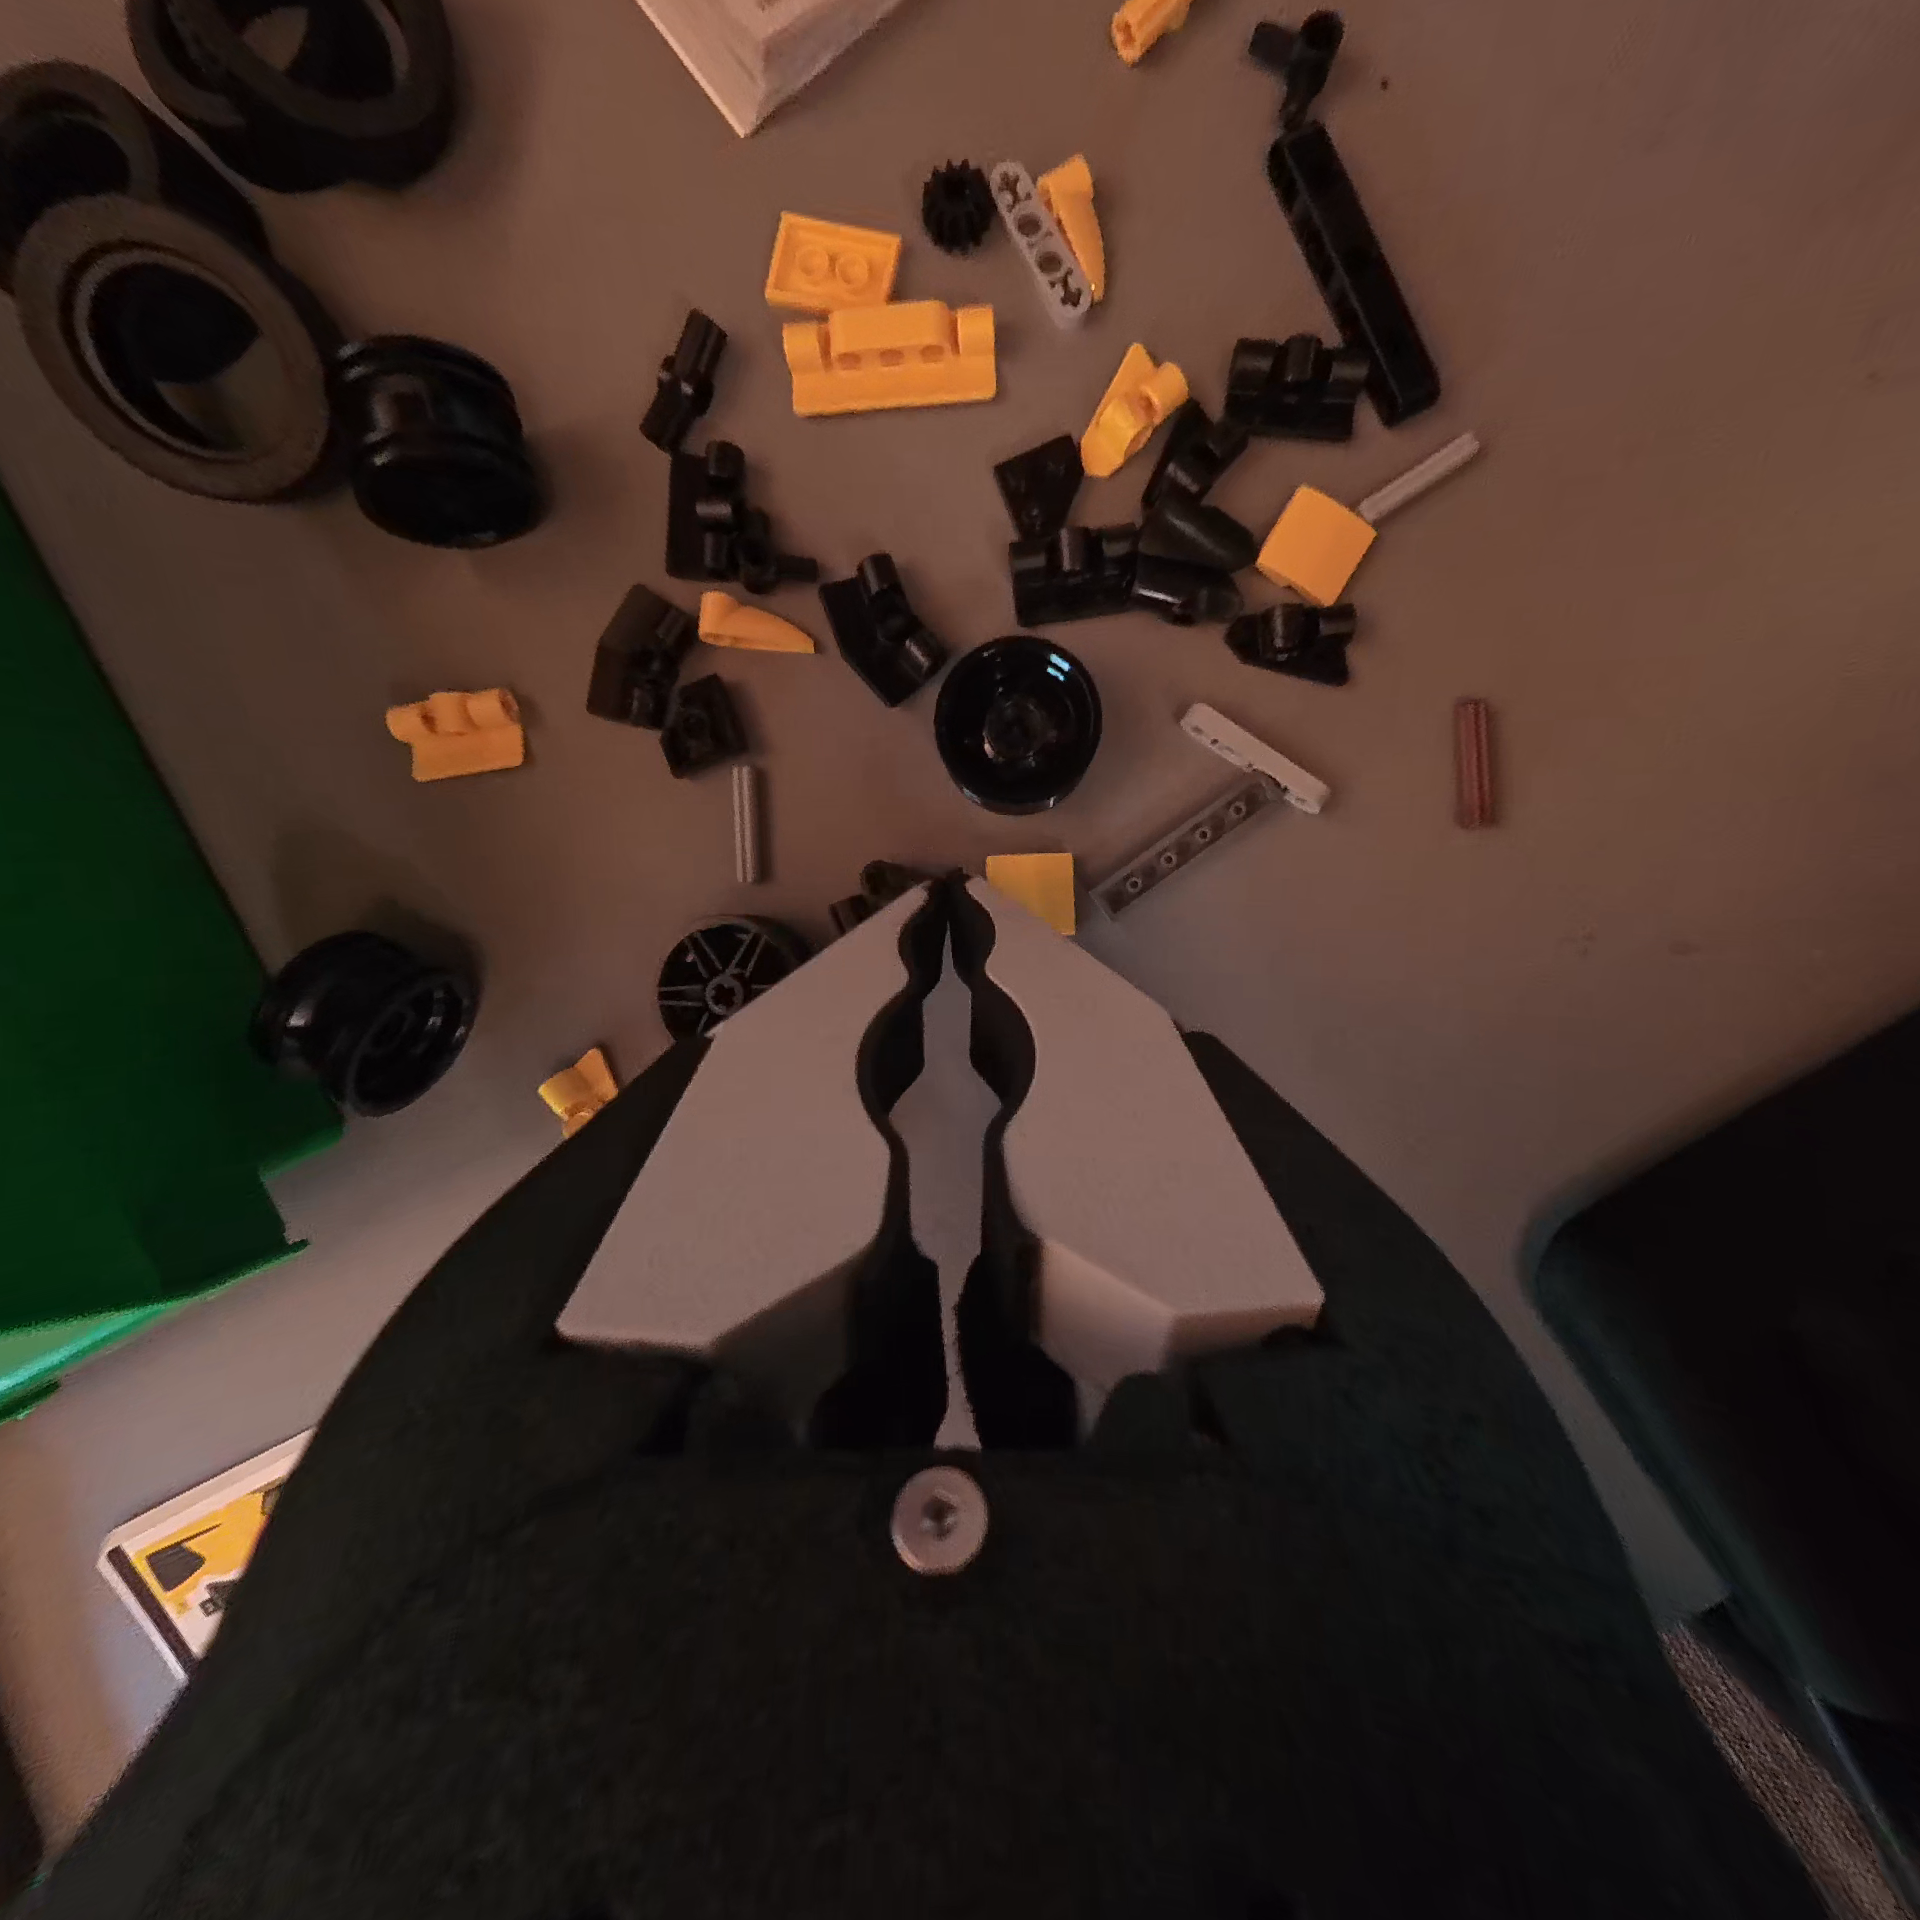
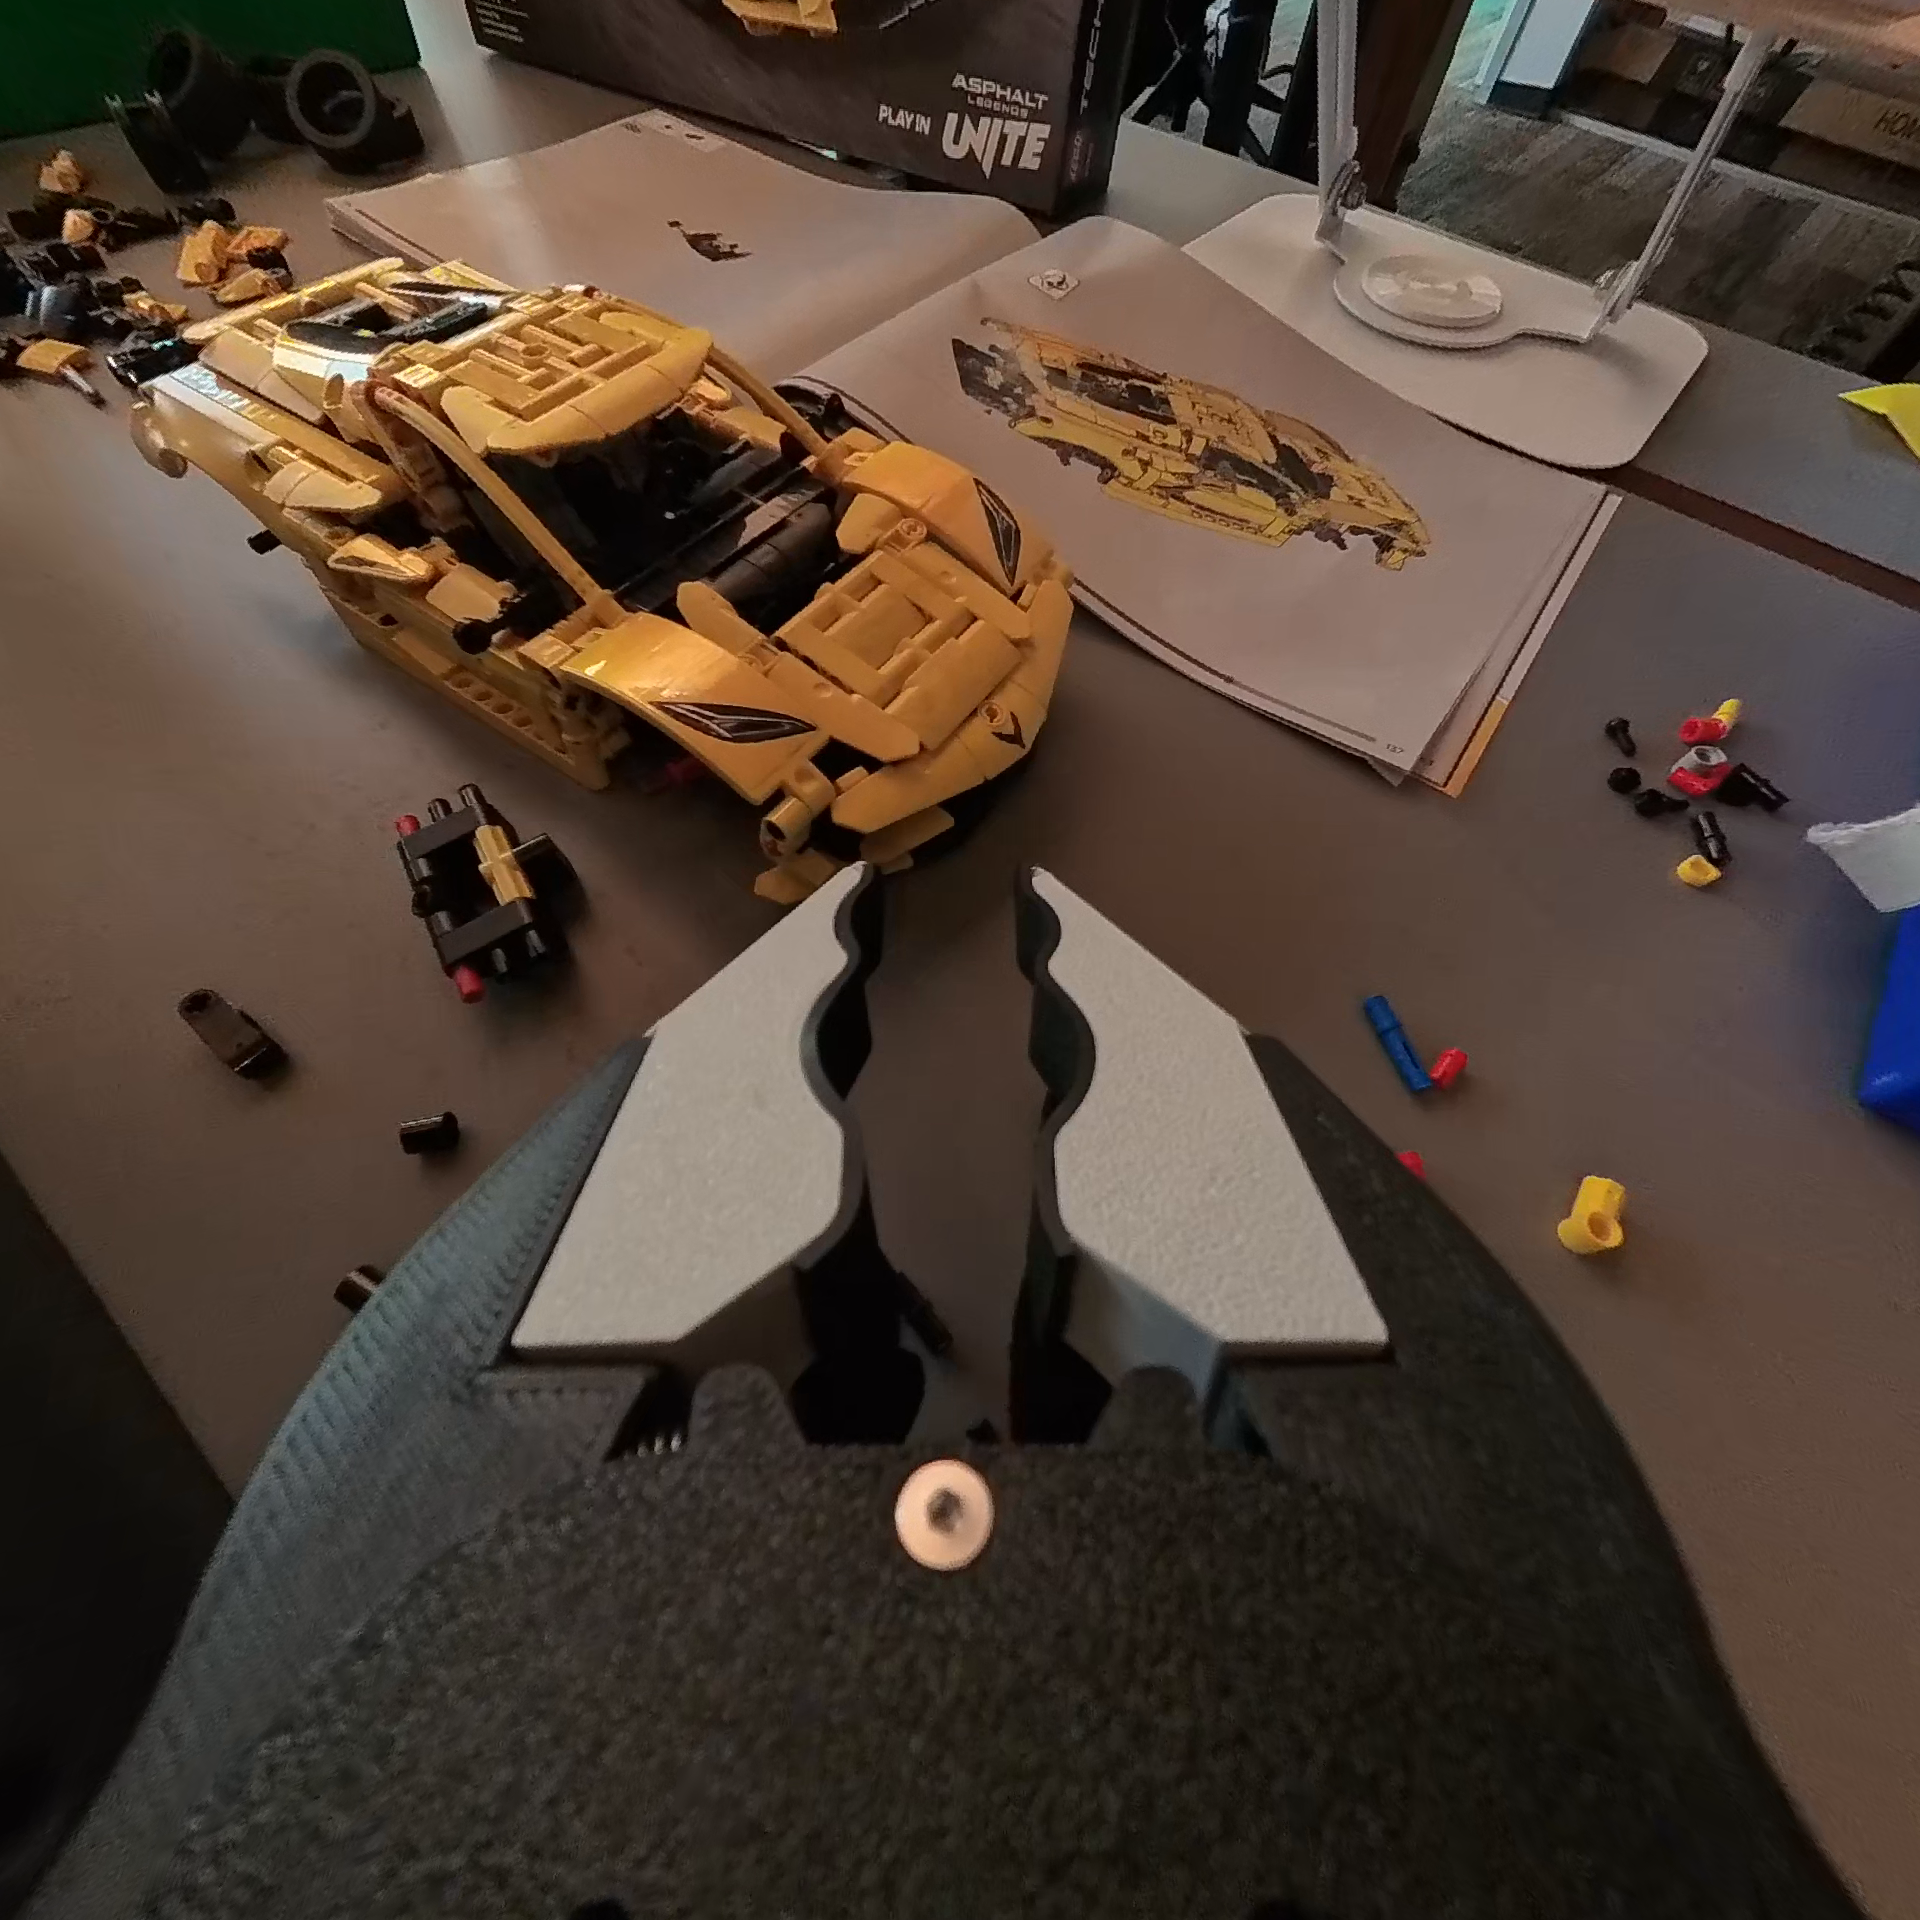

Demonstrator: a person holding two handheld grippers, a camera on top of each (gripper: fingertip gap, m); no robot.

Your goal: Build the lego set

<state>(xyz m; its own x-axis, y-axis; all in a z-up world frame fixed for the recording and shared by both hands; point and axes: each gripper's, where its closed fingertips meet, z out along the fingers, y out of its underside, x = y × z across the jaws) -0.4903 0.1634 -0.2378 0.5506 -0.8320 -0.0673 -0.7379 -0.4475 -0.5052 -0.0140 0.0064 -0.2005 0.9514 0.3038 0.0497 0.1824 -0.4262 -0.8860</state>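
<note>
In the left wrist view my left gripper [image 1: 951,885] is shut, its fingertips meeting above a scatter of loose yellow and black pieces. A small black piece [image 1: 881,881] lies just left of the tips and a yellow slope piece [image 1: 1034,888] just right. A black wheel hub [image 1: 1016,722] lies beyond the tips. In the right wrist view my right gripper [image 2: 948,883] is open with nothing between its fingers, just short of the nose of the yellow car model [image 2: 623,561]. A small black and yellow subassembly [image 2: 483,894] lies to the left of it.
Black tyres [image 1: 166,353] and rims [image 1: 442,442] lie far left, beside a green box [image 1: 94,935]. An open instruction booklet [image 2: 1299,499], the set's box [image 2: 831,94] and a white stand [image 2: 1455,301] lie behind the car. Small coloured pins [image 2: 1408,1044] lie to the right. The left gripper's tips are roughly 50 cm from the right gripper's.
</note>
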